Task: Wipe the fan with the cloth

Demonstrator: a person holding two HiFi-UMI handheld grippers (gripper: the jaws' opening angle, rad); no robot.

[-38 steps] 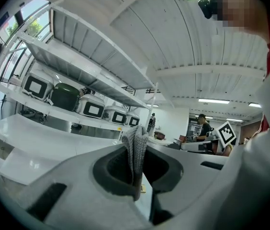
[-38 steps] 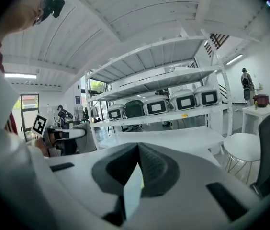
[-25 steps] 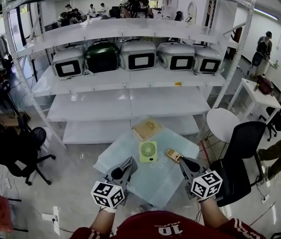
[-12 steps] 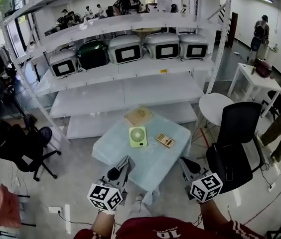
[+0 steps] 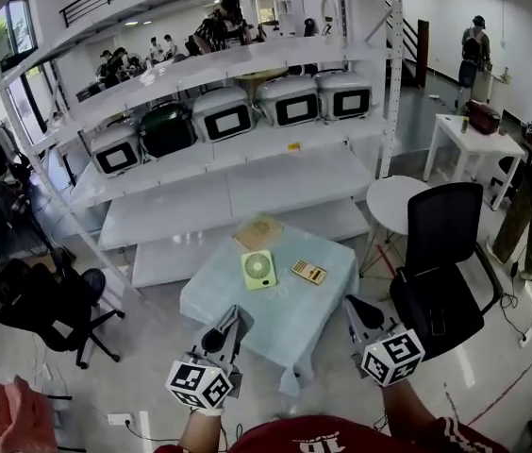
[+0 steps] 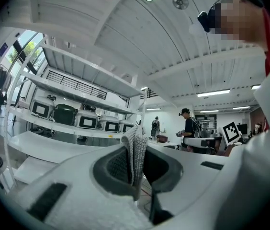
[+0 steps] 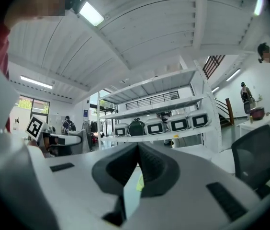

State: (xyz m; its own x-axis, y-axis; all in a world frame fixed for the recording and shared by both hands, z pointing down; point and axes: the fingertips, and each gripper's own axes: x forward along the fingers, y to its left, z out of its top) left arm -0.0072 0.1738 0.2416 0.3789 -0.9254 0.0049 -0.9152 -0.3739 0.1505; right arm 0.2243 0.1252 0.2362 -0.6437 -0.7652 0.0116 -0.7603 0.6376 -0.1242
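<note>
L gripper [image 5: 232, 321] clamps a grey woven cloth [image 6: 134, 150]; R gripper [image 5: 355, 311] jaws closed, nothing btwn. Small pale-green square fan [image 5: 258, 270] on light-blue desk [image 5: 306, 314], well apart from both.

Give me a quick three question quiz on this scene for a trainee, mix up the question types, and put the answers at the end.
1. True or false: the left hand-held gripper is shut on the cloth.
2. Where is the fan?
A. lying on the table
B. standing on a white shelf
C. between a gripper's jaws
3. Fill the blank: the right hand-held gripper has its jaws together and holds ____.

Key: 1 true; 2 A; 3 nothing.
</note>
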